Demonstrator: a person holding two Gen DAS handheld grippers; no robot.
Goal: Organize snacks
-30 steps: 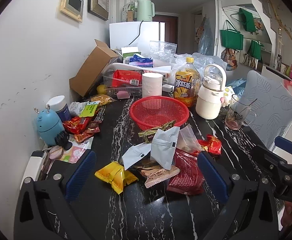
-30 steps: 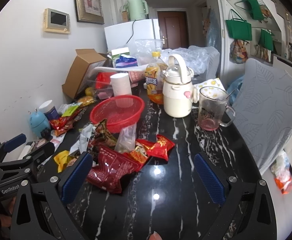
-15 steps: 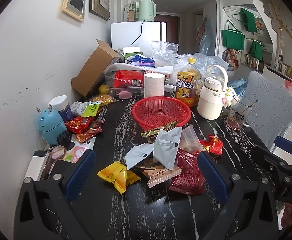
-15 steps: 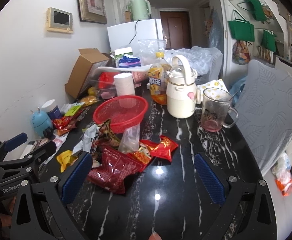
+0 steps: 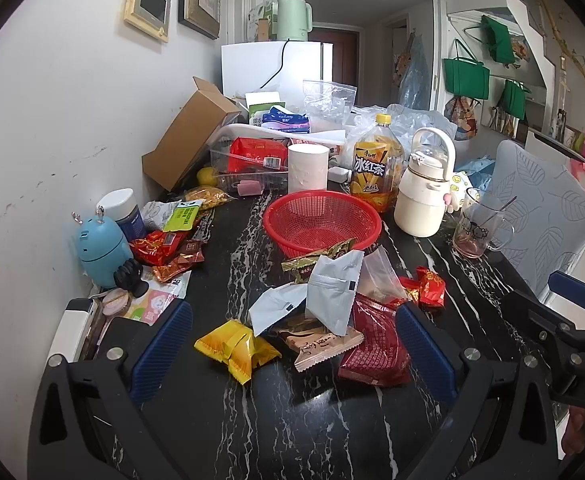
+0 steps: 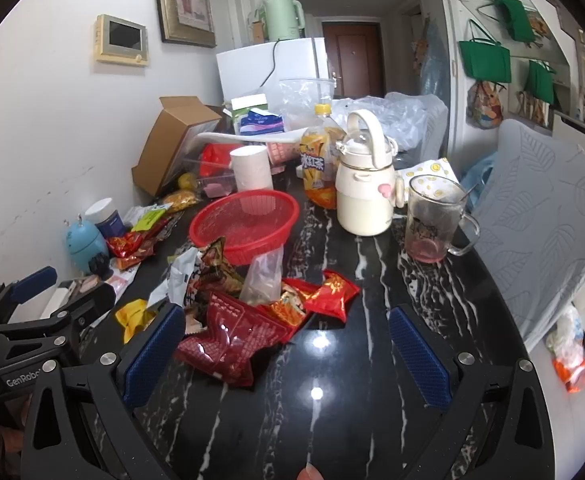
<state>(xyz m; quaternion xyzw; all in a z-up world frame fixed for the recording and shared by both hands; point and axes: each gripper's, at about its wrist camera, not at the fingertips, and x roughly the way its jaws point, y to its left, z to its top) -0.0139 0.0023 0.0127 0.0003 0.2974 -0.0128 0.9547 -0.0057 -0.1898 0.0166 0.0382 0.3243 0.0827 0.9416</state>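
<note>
Black marble-patterned table [image 5: 228, 264] with white veining, set against a white wall. Landmark: red mesh basket [image 5: 322, 220], resting directly on the tabletop near mid-table.

Behind the basket: white paper roll [image 5: 307, 168], iced tea bottle [image 5: 378, 168], clear plastic container [image 5: 248, 164], tilted cardboard box [image 5: 190, 136].
Right of the basket: cream jug [image 5: 424, 196]; further right, glass mug [image 5: 480, 224].
Left of the basket: loose snack packets [image 5: 164, 246], blue gadget [image 5: 100, 248], white-lidded jar [image 5: 120, 210].
In front of the basket: heap of snack packets, including silver pouch [image 5: 332, 288], yellow packet [image 5: 236, 348], dark red packet [image 5: 376, 344], bright red packet [image 5: 430, 286].
</note>
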